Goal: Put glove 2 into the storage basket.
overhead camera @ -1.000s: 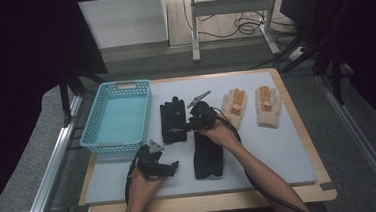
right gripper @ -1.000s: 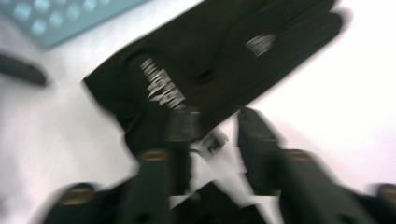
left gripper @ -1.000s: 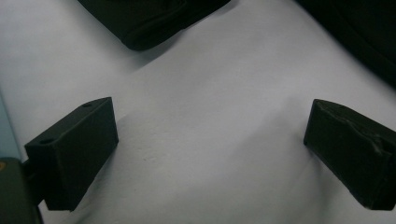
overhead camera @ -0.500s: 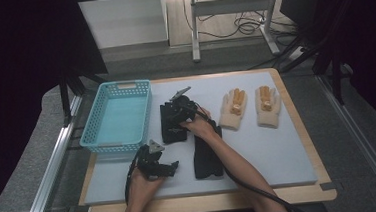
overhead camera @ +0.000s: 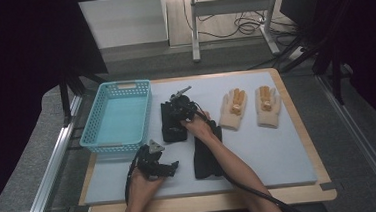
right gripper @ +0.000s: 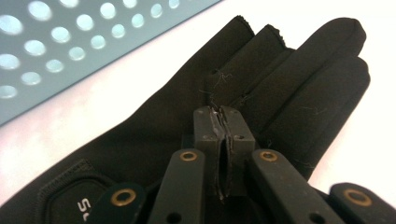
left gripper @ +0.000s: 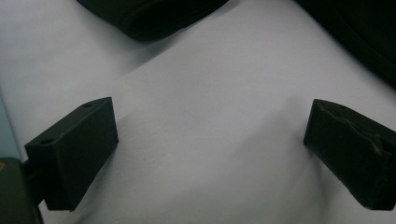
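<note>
Right gripper rests on a black glove that lies flat on the pale blue mat of the counter, just beside a turquoise basket. Its jaws have just been closing and now meet; in the right gripper view they press together on the glove's fabric at the base of the fingers. Whether cloth is actually pinched between them cannot be told. Left gripper sits near the counter's front edge, jaws spread wide over bare mat, holding nothing. A second black glove lies under the right forearm. Two cream gloves lie side by side, well apart to the right.
</note>
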Tool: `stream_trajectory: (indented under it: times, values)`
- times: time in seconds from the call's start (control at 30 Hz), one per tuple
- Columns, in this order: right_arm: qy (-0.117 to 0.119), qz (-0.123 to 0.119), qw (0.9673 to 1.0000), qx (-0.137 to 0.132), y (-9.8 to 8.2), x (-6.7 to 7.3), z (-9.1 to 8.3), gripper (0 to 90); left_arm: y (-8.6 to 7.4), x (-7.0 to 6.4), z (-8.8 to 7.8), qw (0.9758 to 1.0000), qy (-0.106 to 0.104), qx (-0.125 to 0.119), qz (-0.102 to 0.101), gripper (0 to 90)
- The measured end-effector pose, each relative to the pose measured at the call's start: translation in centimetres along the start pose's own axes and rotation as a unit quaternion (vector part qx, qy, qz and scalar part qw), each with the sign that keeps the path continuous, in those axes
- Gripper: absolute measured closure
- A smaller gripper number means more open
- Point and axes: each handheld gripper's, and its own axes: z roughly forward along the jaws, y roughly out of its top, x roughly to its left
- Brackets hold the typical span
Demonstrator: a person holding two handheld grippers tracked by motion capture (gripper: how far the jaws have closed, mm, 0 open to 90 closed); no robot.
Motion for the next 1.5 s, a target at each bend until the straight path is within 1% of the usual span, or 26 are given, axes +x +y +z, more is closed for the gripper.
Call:
stream_trajectory:
  times: [0.1,0.17,0.23,0.3,0.5,0.73,1.0,1.1,1.17,1.23,1.37,1.4,1.43,1.47,1.5]
  values:
    - [0.009,0.015,0.9998,-0.008,0.1,-0.3,-0.8,86.3,0.0,0.0,0.0,1.0,0.0,-0.001,0.0,3.2]
    - [0.014,0.02,0.9996,-0.016,0.3,-0.4,-1.5,86.4,0.0,0.0,0.0,1.0,0.0,0.0,0.0,3.3]
    - [0.014,0.02,0.9995,-0.022,0.6,-0.4,-2.3,86.4,0.0,0.0,0.0,1.0,0.0,0.0,0.0,3.3]
    - [0.018,0.02,0.9992,-0.03,0.8,-0.2,-3.1,86.4,0.0,0.0,0.0,1.0,0.0,0.0,0.0,3.3]
    - [0.016,0.012,0.9987,-0.046,1.3,0.4,-5.5,86.4,0.0,0.0,0.0,1.0,0.001,0.002,0.002,3.3]
    - [0.021,0.004,0.9978,-0.063,1.6,1.1,-8.2,86.4,0.0,0.0,0.0,1.0,0.001,0.0,0.001,3.3]
    - [0.025,-0.002,0.9972,-0.07,1.3,1.7,-11.2,86.4,0.0,0.0,0.0,1.0,0.001,-0.001,0.002,3.3]
    - [0.031,0.001,0.9973,-0.067,0.9,1.8,-12.4,86.4,0.0,0.0,0.0,1.0,0.001,-0.001,0.002,3.3]
    - [0.028,-0.002,0.9975,-0.065,0.4,1.9,-13.2,86.4,0.0,0.0,0.0,1.0,0.002,0.0,0.003,3.3]
    - [0.03,0.0,0.9976,-0.063,-0.2,2.0,-14.1,86.4,0.0,0.0,0.0,1.0,0.001,-0.002,0.003,3.3]
    - [0.032,0.003,0.9975,-0.063,-1.8,2.0,-16.2,86.4,0.0,0.0,0.0,1.0,0.002,-0.003,0.0,3.4]
    - [0.033,0.008,0.9976,-0.06,-2.6,2.0,-17.1,86.4,0.0,0.0,0.0,1.0,0.002,-0.003,0.0,3.4]
    - [0.033,0.008,0.9976,-0.06,-2.6,2.0,-17.1,86.4,0.0,0.0,0.0,1.0,0.002,-0.003,0.0,3.4]
    - [0.033,0.01,0.9977,-0.058,-3.0,2.0,-17.5,86.4,0.0,0.0,0.0,1.0,0.002,-0.003,0.0,3.4]
    - [0.033,0.015,0.9979,-0.054,-3.9,2.1,-18.2,86.4,0.0,0.0,0.0,1.0,0.002,-0.003,0.0,3.4]
